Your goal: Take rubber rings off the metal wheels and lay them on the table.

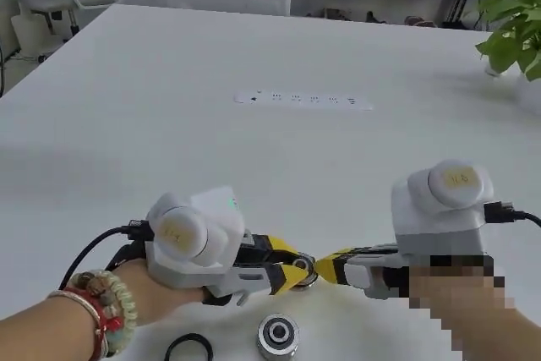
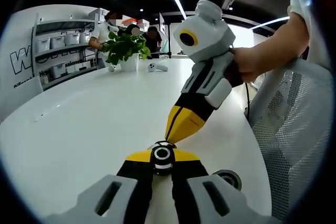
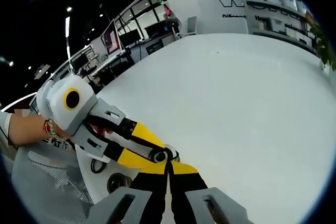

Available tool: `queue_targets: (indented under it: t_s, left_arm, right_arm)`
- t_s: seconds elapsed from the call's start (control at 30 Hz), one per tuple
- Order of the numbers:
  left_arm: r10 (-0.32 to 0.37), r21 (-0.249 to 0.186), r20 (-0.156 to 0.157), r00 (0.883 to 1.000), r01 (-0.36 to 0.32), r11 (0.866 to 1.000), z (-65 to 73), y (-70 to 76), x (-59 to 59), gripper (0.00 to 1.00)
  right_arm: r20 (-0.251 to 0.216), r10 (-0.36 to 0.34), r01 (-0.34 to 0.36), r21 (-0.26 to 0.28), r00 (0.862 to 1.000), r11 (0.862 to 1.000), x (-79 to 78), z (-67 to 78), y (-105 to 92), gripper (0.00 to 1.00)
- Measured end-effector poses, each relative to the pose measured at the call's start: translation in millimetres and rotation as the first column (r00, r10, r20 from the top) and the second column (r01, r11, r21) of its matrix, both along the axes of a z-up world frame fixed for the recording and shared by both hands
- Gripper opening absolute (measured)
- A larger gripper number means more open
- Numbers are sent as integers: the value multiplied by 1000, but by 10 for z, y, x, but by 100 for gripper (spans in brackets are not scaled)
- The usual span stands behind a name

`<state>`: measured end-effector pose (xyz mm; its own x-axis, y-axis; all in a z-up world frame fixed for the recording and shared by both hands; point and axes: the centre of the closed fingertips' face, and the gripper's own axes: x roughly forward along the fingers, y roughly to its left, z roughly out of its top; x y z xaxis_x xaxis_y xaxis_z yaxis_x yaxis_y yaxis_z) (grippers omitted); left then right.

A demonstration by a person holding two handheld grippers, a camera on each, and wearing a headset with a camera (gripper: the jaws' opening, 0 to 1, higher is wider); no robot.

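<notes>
the left gripper (image 1: 294, 276) squeezes the small metal wheel (image 2: 161, 157) in its jaws, low over the counter (image 1: 254, 166). the right gripper (image 1: 328, 268) faces it head-on from the other side, jaws pinched together at the wheel's rim.

Matt table (image 1: 254, 166); shiny metal wheel (image 1: 278, 334); rubber ring (image 1: 188, 337).

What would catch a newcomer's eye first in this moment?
Two yellow-tipped tools meet at the near edge of the table: the left tongs clamp a small metal wheel, and the closed right tongs touch its rim. Nearer the person lie a second wheel and a loose black rubber ring.
</notes>
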<state>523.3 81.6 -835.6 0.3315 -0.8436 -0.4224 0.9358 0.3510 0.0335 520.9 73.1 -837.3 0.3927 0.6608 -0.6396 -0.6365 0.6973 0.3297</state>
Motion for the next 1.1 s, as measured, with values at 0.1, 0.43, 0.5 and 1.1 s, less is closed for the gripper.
queue_targets:
  t_s: [0.1,0.43,0.5,1.1]
  left_arm:
    - [0,0,0,1000,0,1000,0,-1,-3,7]
    - [-2,-4,0,1000,2,1000,6,-5,-12,7]
    - [-3,-3,0,1000,3,1000,7,-6,-12,7]
    - [-9,-7,0,1000,9,1000,10,-5,-5,7]
  right_arm:
    - [-1,-1,1,-1,1000,1000,0,-1,1,0]
    - [-1,4,-4,-13,1000,1000,-13,11,1,0]
    - [-1,6,-6,-14,1000,1000,-13,12,2,0]
    - [-3,8,-8,-4,1000,1000,-10,44,23,0]
